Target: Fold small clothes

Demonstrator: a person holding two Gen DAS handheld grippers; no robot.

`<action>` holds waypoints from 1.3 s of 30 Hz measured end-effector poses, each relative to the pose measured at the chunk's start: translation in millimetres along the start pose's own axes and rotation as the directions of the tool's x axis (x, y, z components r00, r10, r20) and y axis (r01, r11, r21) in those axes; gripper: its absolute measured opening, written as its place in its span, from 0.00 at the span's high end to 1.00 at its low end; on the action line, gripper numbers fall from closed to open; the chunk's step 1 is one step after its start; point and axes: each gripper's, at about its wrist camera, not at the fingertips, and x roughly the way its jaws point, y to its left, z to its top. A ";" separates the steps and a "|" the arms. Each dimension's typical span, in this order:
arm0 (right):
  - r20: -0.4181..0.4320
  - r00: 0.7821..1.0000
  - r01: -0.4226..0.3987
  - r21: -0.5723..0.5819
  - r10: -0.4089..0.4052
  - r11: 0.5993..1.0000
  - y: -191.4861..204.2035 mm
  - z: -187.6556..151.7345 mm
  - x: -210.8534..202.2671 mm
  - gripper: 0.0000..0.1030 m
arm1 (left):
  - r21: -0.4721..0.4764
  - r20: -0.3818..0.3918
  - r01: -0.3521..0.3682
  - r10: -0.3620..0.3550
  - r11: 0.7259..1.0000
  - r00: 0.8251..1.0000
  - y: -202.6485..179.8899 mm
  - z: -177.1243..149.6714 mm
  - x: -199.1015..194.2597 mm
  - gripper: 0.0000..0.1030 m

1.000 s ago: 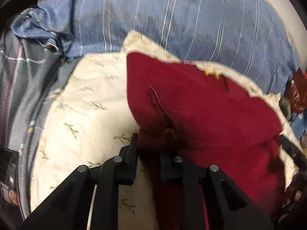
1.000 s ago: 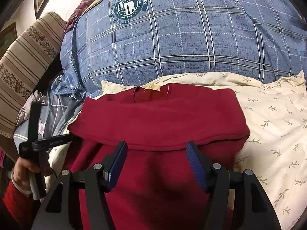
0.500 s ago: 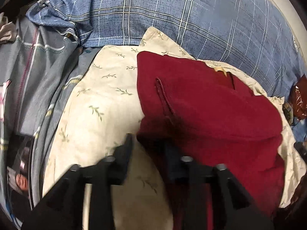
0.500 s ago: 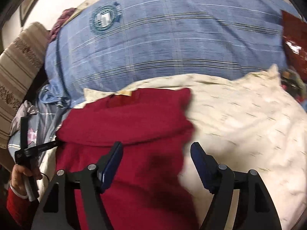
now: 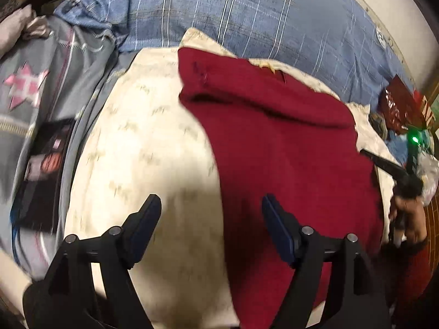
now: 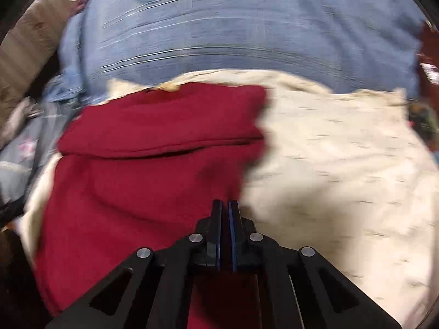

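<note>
Scene: I am running two hand-held grippers over a bed, where a red sweater lies partly folded on a cream leaf-print sheet, with a blue plaid quilt bunched beyond it.

Left gripper: jaws spread wide and holding nothing, straddling the sweater's left edge above sheet and cloth.

Right gripper: jaws clenched together at the sweater's right edge; I judge they are pinching a thin bite of red fabric, though blur leaves the bite itself unclear.

Sweater position: flat on the sheet, touching it all along, its collar end just short of the quilt.

Orientation: long axis runs away from me, collar and tan neck label at the far end, hem toward the grippers. A folded band crosses the chest side to side.

Risk, slip: the pinch looks shallow, so I expect a quick pull could strip the cloth out of the jaws.

Risk, skew: with only one side held, I judge the fold would drag crooked and undo the chest band.

Risk, snag: the sheet sits right under the edge and could be caught up with the sweater.

Risk, blur: the right wrist view is smeared, so my aim is uncertain.
</note>
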 end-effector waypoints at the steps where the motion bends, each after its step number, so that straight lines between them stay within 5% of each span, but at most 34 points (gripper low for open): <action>1: -0.016 0.999 -0.036 0.032 0.037 0.999 -8.0 -2.3 -1.1 1.00 | -0.002 -0.007 0.006 -0.006 1.000 1.000 -1.2 -4.6 -1.0 0.27; 4: 0.034 0.977 -0.213 0.127 0.210 0.969 -25.4 -17.6 -36.7 0.88 | -0.020 -0.003 0.037 -0.037 0.999 0.999 -6.0 -18.5 -2.4 0.24; 7: 0.041 0.969 -0.247 0.110 0.244 0.963 -28.8 -45.6 -71.0 0.26 | -0.058 -0.042 0.064 -0.066 0.996 0.997 -7.9 -35.9 3.9 0.23; 8: 0.019 0.966 -0.259 0.104 0.258 0.960 -31.1 -58.1 -78.3 0.26 | -0.064 -0.059 0.073 -0.076 0.995 0.995 -8.5 -40.4 6.0 0.23; 11: -0.036 0.950 -0.303 0.138 0.311 0.943 -36.4 -82.4 -83.6 0.26 | -0.056 -0.124 0.091 -0.098 0.994 0.987 -16.8 -60.4 14.1 0.23; 15: -0.124 0.934 -0.317 0.149 0.336 0.937 -30.6 -116.8 -73.8 0.30 | 0.009 -0.107 0.045 -0.044 0.999 0.993 -32.8 -76.2 11.0 0.23; 17: -0.129 0.932 -0.320 0.152 0.340 0.935 -27.8 -126.3 -74.0 0.41 | -0.009 -0.111 0.058 -0.059 0.998 0.992 -35.1 -78.5 8.2 0.23; 24: -0.138 0.917 -0.354 0.149 0.374 0.923 -20.2 -138.8 -74.0 0.54 | -0.010 -0.113 0.054 -0.055 0.998 0.992 -46.1 -84.8 13.2 0.23; 26: -0.162 0.921 -0.337 0.129 0.355 0.933 -16.4 -136.6 -68.9 0.76 | 0.000 -0.101 0.042 -0.041 0.999 0.994 -49.9 -88.6 14.2 0.31; 28: -0.164 0.930 -0.313 0.109 0.328 0.944 -14.3 -134.9 -69.7 0.84 | 0.037 -0.084 -0.003 0.006 0.999 0.996 -51.9 -91.4 12.1 0.69; 30: -0.152 0.937 -0.304 0.088 0.314 0.949 -13.6 -134.7 -76.9 0.88 | 0.033 -0.093 0.034 -0.031 0.999 0.995 -47.3 -89.6 10.6 0.87; 34: -0.094 0.915 -0.388 0.061 0.392 0.920 -9.7 -131.8 -114.4 0.93 | 0.054 -0.089 0.127 -0.122 0.990 0.989 -46.7 -81.4 -18.2 0.91; 39: -0.148 0.892 -0.429 0.014 0.427 0.903 1.9 -144.5 -134.0 0.93 | 0.107 -0.039 0.109 -0.106 0.988 0.994 -32.4 -76.3 -61.3 0.92</action>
